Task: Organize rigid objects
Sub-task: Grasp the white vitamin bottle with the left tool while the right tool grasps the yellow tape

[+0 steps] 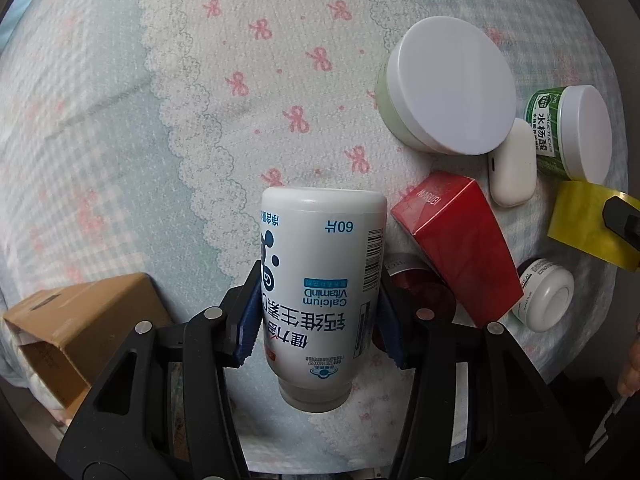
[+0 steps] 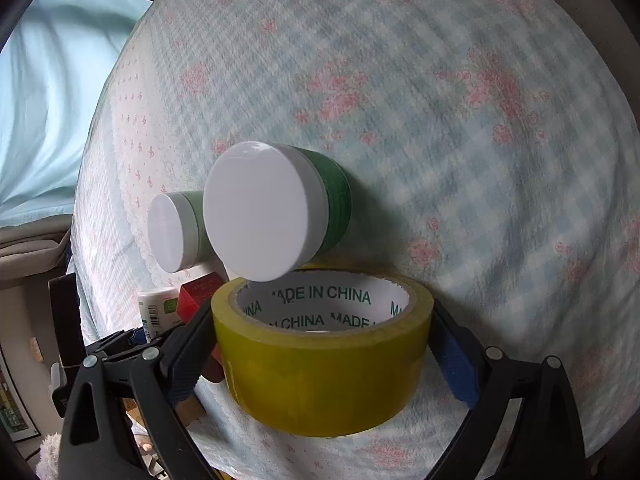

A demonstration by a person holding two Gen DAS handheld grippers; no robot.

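Left gripper (image 1: 320,312) clamped on white bottle (image 1: 322,276), label "Calcium VitaminD", "60片", held over the bedsheet (image 1: 200,100). Red box (image 1: 460,244) just beside it. Right gripper (image 2: 324,344) grips yellow tape roll (image 2: 324,360), core printed "MADE IN CHINA". Green jar (image 2: 276,212) with white lid just beyond. Open cardboard box (image 1: 80,328) at left, contents not visible.

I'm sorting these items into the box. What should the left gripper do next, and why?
Probably swing left and carry the white bottle over the open cardboard box: the left gripper already clamps the bottle, and the box sits at lower left on the bedspread.
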